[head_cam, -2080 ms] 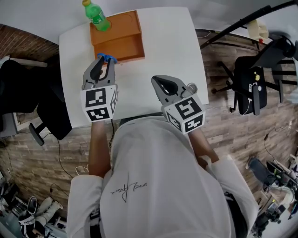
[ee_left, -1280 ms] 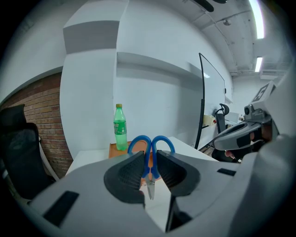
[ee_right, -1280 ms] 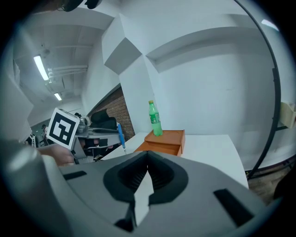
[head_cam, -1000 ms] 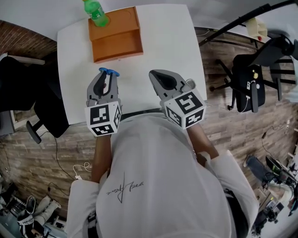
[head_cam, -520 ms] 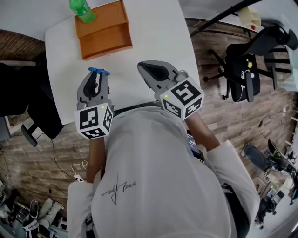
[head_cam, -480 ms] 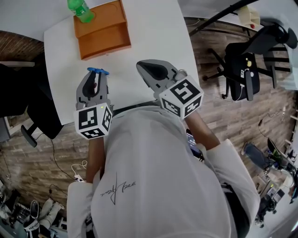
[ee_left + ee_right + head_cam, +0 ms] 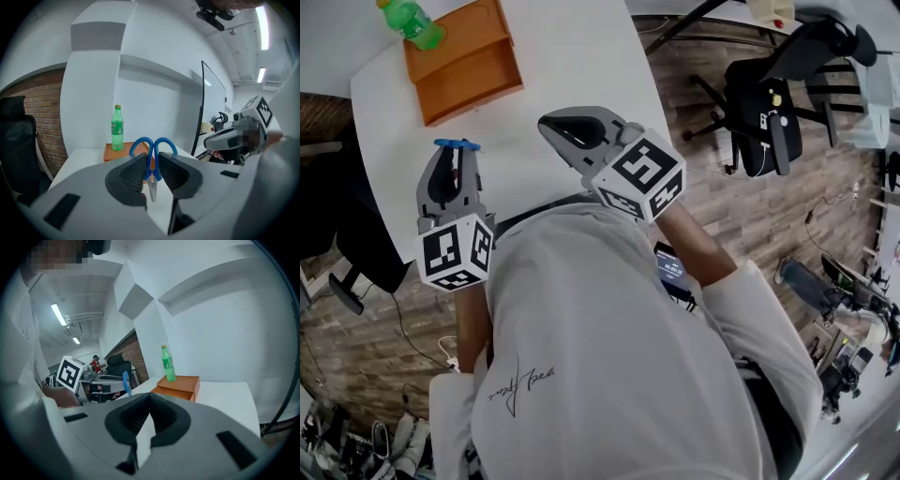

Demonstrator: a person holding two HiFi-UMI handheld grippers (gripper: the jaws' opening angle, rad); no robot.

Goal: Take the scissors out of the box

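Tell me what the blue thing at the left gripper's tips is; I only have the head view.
Observer: It's the scissors. The left gripper view shows the left gripper clamped on them, with the blue loops above the jaws and the blades pointing down.
Operator: Is the right one holding anything?
Observer: No. The right gripper view shows the right gripper shut, with nothing between its jaws.
Operator: Is that green bottle on the box or behind it?
Observer: On it. The right gripper view shows the bottle standing upright on the top of the box.

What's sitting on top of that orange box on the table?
A green bottle stands upright on the orange box, at its far corner. The box top under the bottle is covered.
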